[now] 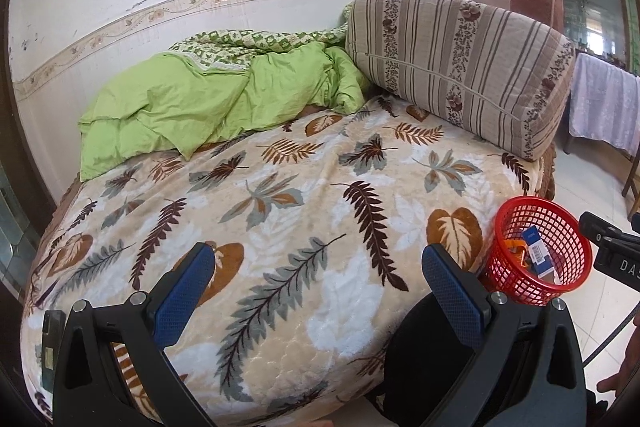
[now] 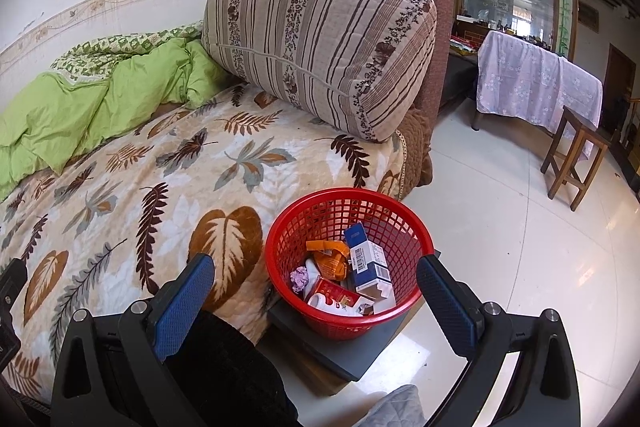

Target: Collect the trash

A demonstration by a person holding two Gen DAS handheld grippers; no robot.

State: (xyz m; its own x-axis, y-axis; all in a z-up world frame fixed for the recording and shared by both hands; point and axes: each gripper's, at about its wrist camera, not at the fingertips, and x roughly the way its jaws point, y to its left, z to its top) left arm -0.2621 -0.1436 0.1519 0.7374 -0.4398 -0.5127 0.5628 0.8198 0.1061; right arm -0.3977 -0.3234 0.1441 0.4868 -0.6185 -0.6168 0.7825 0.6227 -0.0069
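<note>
A red mesh basket stands on a dark grey slab beside the bed, and also shows at the right of the left wrist view. It holds several pieces of trash: a blue and white box, an orange wrapper, a crumpled purple scrap and a red and white pack. My right gripper is open and empty, just above and in front of the basket. My left gripper is open and empty over the leaf-patterned blanket.
A green quilt lies at the back of the bed. A striped cushion leans on the sofa arm. A dark phone lies at the bed's left edge. A wooden stool and a cloth-covered table stand on the tiled floor.
</note>
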